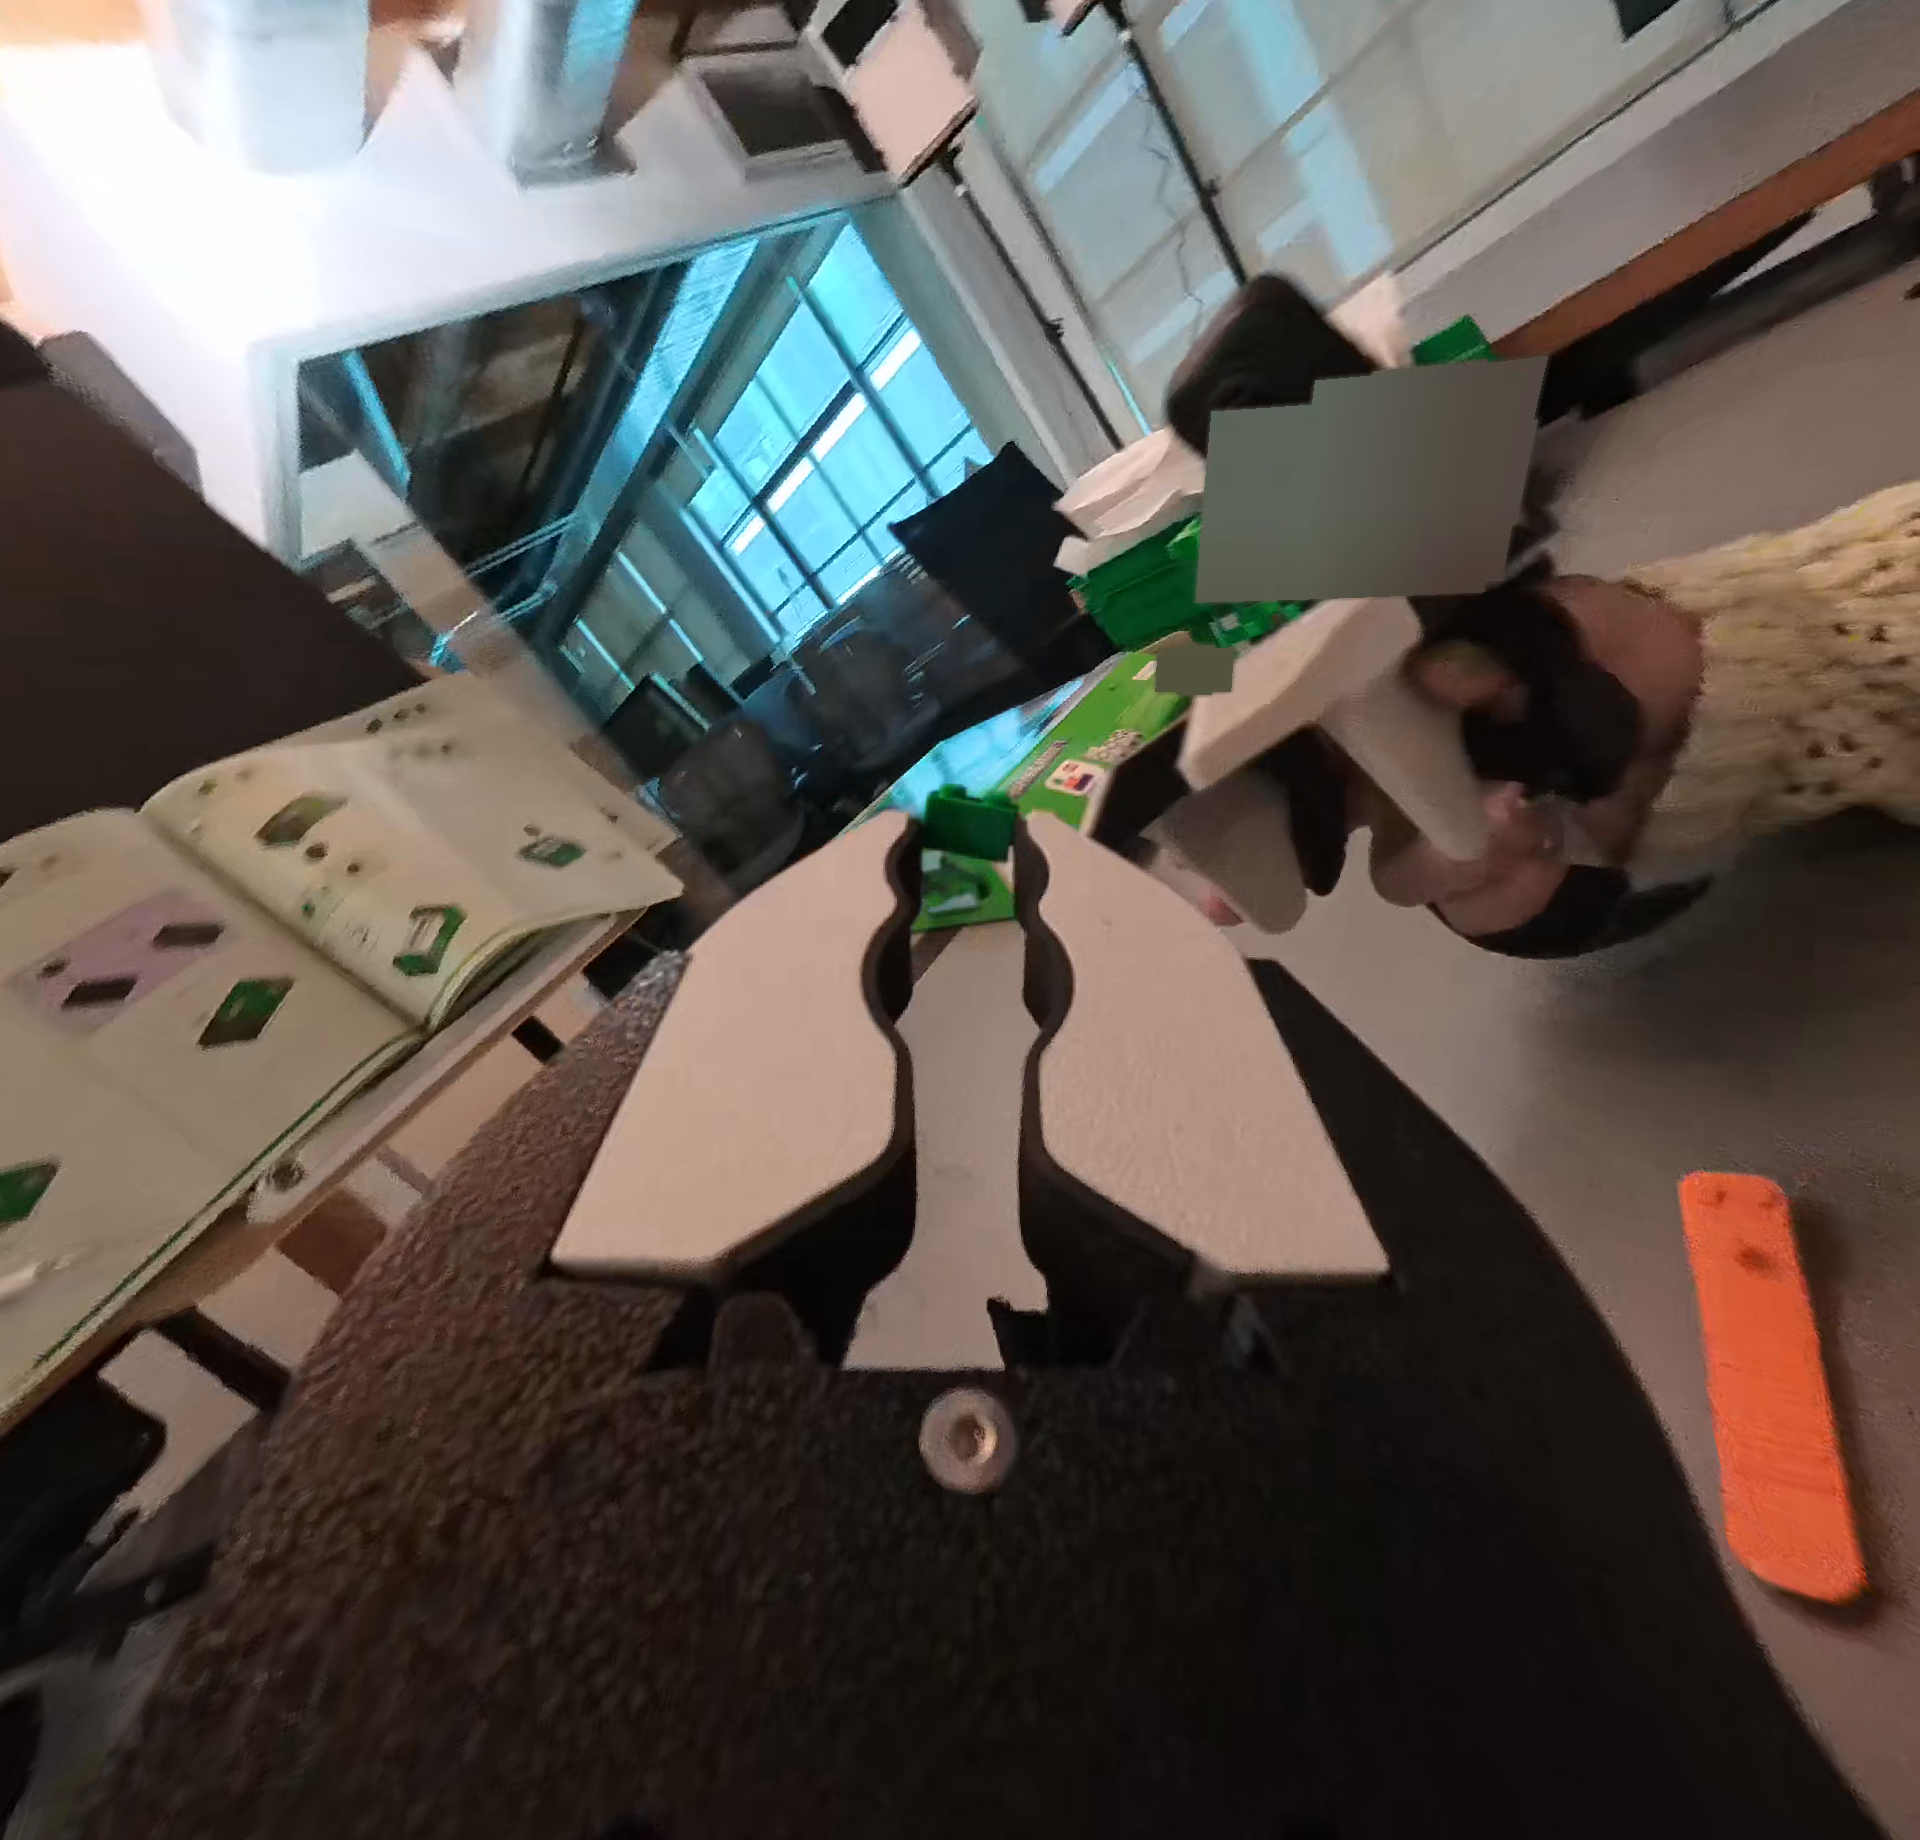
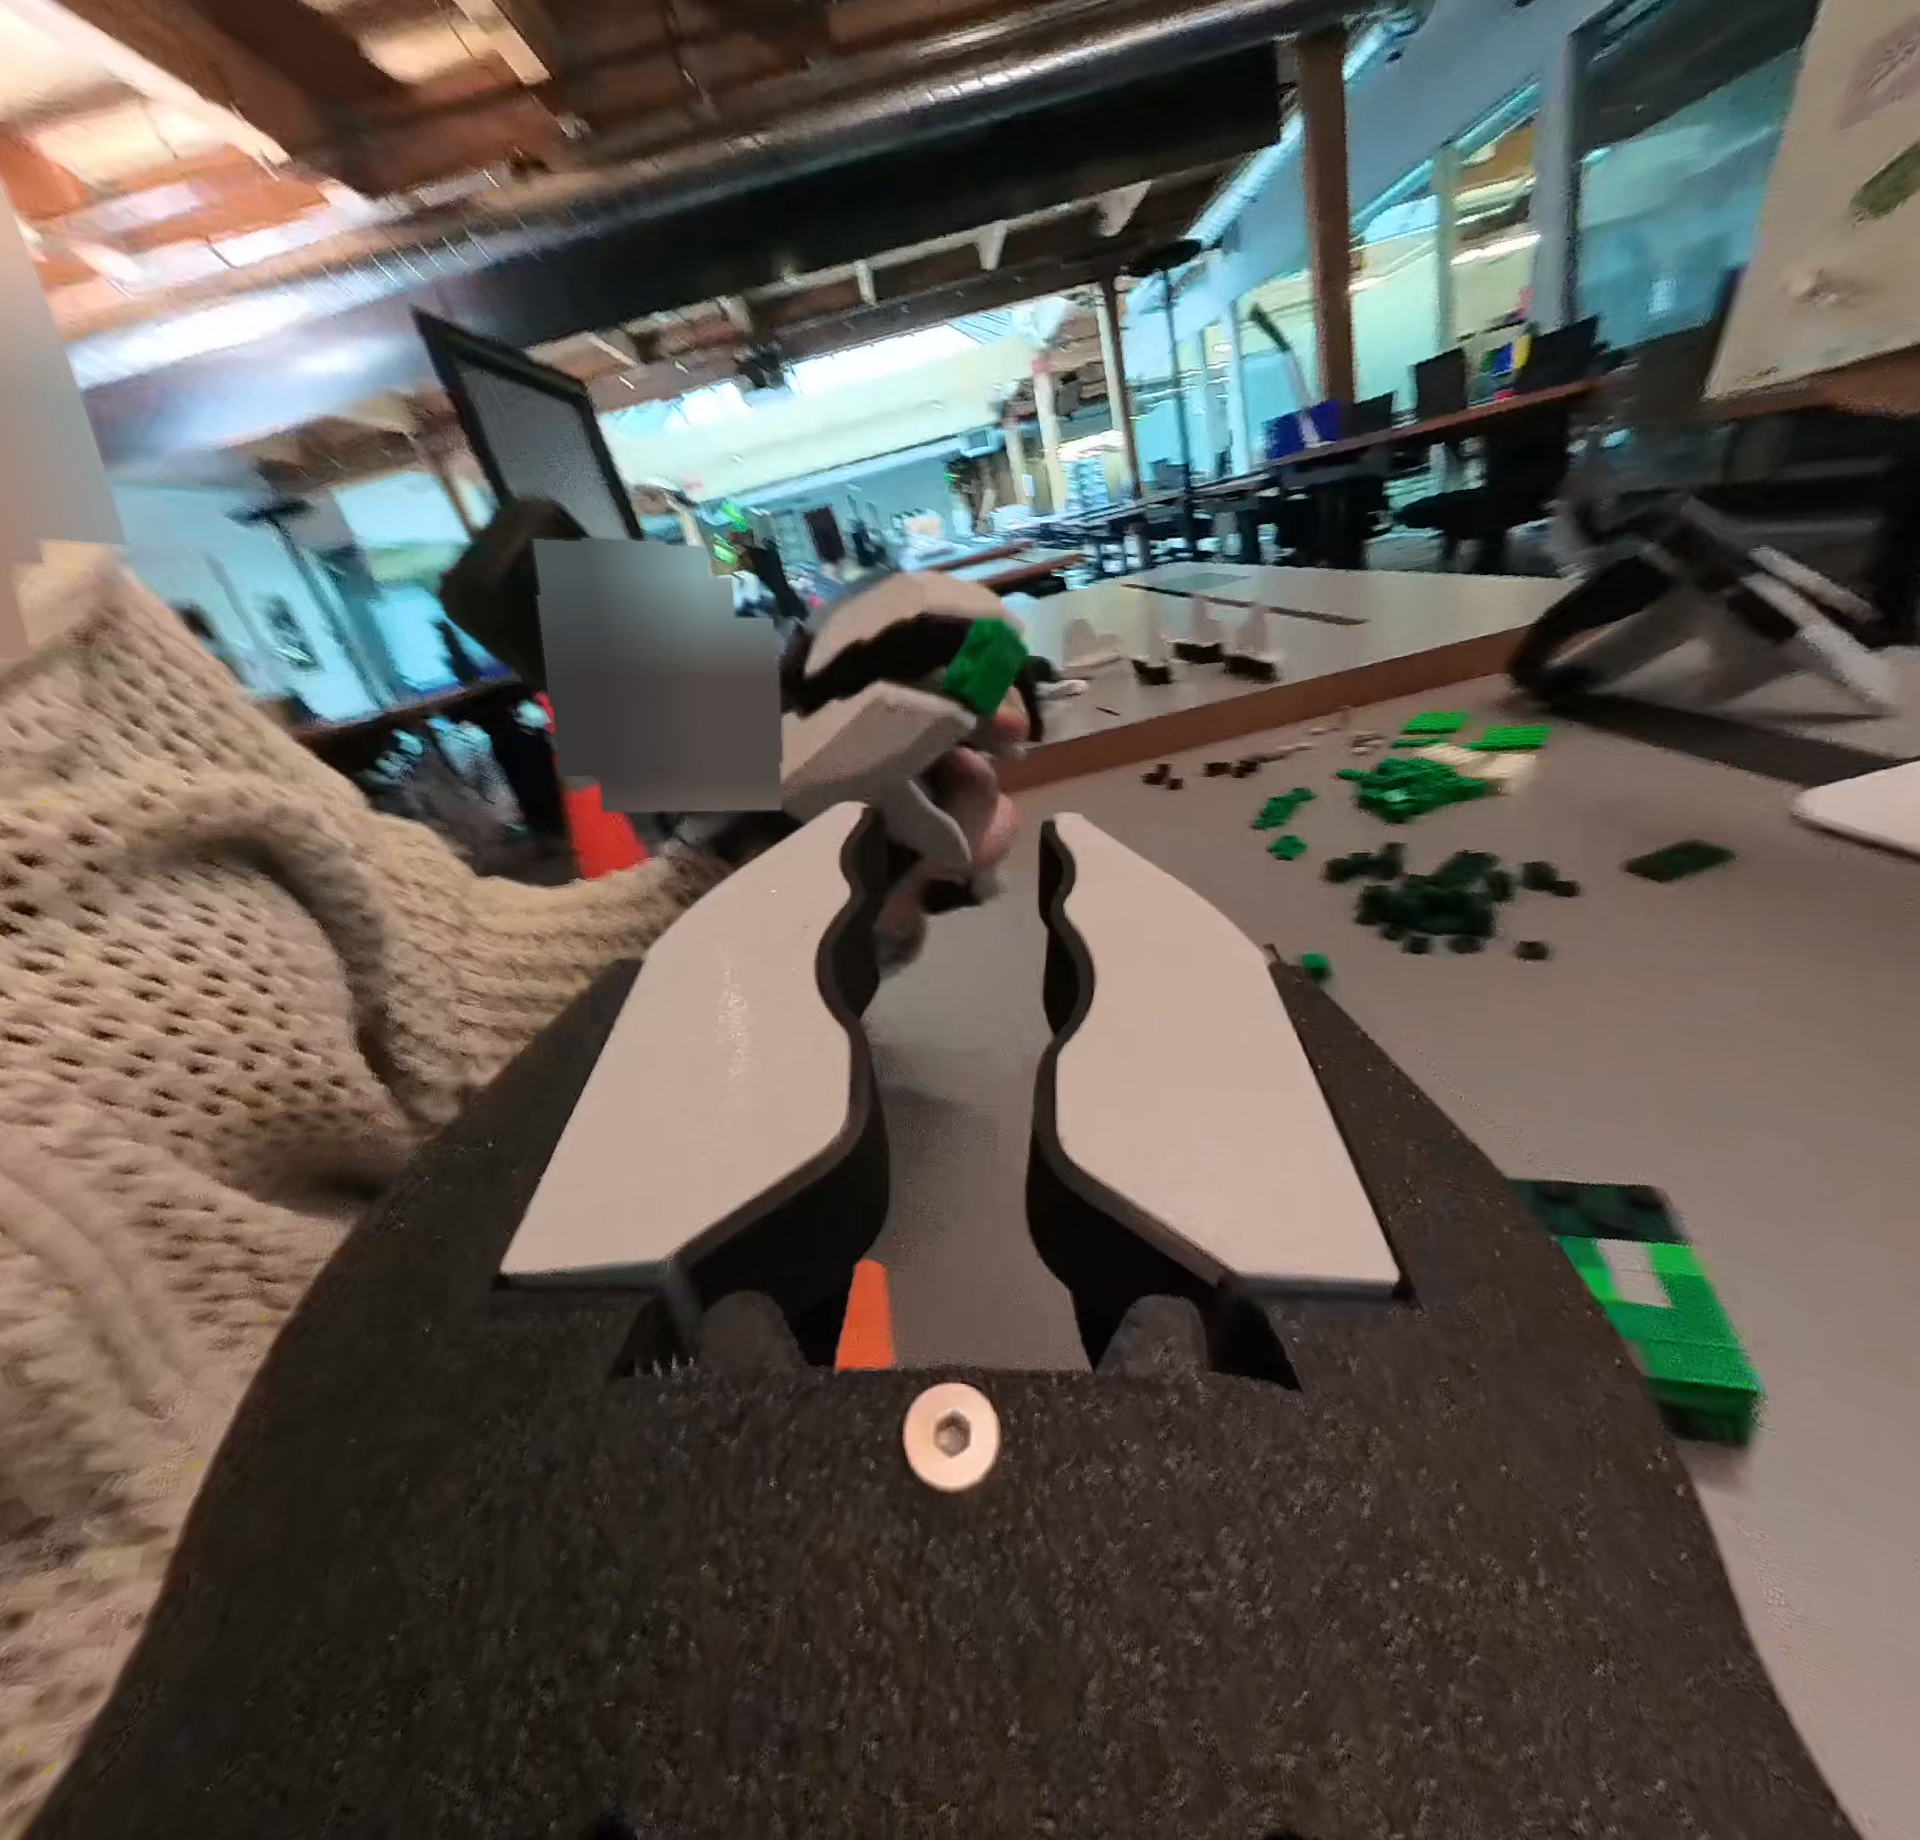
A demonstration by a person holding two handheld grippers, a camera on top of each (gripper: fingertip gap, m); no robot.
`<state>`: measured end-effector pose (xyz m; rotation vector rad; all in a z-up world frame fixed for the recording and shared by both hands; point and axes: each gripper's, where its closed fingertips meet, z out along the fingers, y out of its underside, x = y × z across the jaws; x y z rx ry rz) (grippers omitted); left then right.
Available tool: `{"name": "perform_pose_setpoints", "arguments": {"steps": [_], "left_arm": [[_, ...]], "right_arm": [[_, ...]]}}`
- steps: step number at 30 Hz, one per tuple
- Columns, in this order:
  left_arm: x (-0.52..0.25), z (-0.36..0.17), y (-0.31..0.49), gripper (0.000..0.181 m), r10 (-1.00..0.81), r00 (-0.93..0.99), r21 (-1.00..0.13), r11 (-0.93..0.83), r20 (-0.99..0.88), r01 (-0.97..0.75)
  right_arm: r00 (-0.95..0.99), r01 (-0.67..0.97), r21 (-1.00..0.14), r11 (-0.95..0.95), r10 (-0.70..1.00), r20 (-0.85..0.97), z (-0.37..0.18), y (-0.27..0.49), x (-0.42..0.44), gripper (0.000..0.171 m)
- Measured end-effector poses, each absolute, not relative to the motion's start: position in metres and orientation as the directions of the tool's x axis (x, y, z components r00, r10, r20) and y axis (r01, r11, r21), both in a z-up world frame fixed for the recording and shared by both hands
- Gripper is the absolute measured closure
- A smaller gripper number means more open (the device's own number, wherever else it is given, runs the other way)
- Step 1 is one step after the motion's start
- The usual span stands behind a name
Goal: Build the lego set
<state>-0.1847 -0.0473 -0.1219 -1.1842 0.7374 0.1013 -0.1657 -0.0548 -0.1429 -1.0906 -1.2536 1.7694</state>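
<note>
My left gripper [image 1: 966,834] is shut on a small bright green brick [image 1: 968,822] at its fingertips and holds it in the air above the grey table [image 1: 1558,1063]. The right wrist view shows that brick [image 2: 982,663] pinched between the left gripper's white fingers [image 2: 883,730], just beyond my right gripper [image 2: 956,834]. My right gripper is open and empty above the table. Its white fingers [image 1: 1309,678] also show to the right in the left wrist view. A built green block [image 2: 1652,1312] lies on the table beside my right gripper.
An open instruction booklet [image 1: 260,907] lies at the left. An orange flat tool [image 1: 1766,1395] lies on the table. Piles of bright green bricks [image 2: 1423,782] and dark green bricks [image 2: 1444,902] lie farther right. A green box [image 1: 1091,741] stands behind. A knit sleeve [image 2: 208,907] fills the left. Only a small space, under 4 cm, lies between the two pairs of fingers. From the right gripper's tips to the built green block [image 2: 1652,1312] is close to 15 cm.
</note>
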Motion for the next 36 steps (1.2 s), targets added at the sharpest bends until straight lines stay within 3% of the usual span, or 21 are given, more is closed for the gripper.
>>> {"name": "perform_pose_setpoints", "arguments": {"steps": [5, 10, 14, 18, 21, 25, 29, 31, 36], "left_arm": [[-0.162, -0.132, -0.056, 0.164, -0.383, 0.680, -0.772, 0.429, -0.625, -0.468], [-0.149, -0.141, -0.061, 0.164, -0.454, 0.636, -0.779, 0.427, -0.624, -0.460], [-0.147, -0.145, -0.061, 0.164, -0.471, 0.618, -0.776, 0.414, -0.630, -0.475], [-0.152, -0.151, -0.054, 0.156, -0.498, 0.676, -0.840, 0.316, -0.543, -0.442], [-0.163, -0.159, -0.048, 0.138, -0.524, 0.768, -0.928, 0.153, -0.369, -0.341], [-0.157, -0.160, -0.056, 0.137, -0.654, 0.751, -0.991, -0.132, 0.097, 0.013], [-0.151, -0.162, -0.062, 0.126, -0.582, 0.514, -0.772, -0.541, 0.630, 0.333], [-0.151, -0.158, -0.065, 0.129, -0.569, 0.421, -0.707, -0.590, 0.707, 0.390], [-0.151, -0.160, -0.070, 0.134, -0.560, 0.372, -0.672, -0.630, 0.740, 0.389]], "right_arm": [[-0.573, 0.056, -0.852, -0.521, 0.682, -0.454, -0.134, -0.064, -0.155, 0.143], [-0.568, 0.145, -0.872, -0.468, 0.682, -0.461, -0.146, -0.071, -0.155, 0.142], [-0.606, 0.159, -0.849, -0.504, 0.629, -0.487, -0.145, -0.075, -0.154, 0.158], [-0.574, 0.128, -0.879, -0.459, 0.688, -0.443, -0.149, -0.070, -0.156, 0.159], [-0.526, 0.016, -0.940, -0.341, 0.797, -0.298, -0.147, -0.064, -0.155, 0.159], [-0.367, -0.181, -0.982, 0.061, 0.922, 0.125, -0.142, -0.066, -0.152, 0.159], [-0.183, -0.239, -0.886, 0.397, 0.878, 0.442, -0.143, -0.071, -0.155, 0.159], [-0.180, -0.247, -0.861, 0.444, 0.852, 0.491, -0.143, -0.077, -0.156, 0.159], [-0.153, -0.234, -0.817, 0.527, 0.810, 0.567, -0.146, -0.080, -0.157, 0.158]]}}
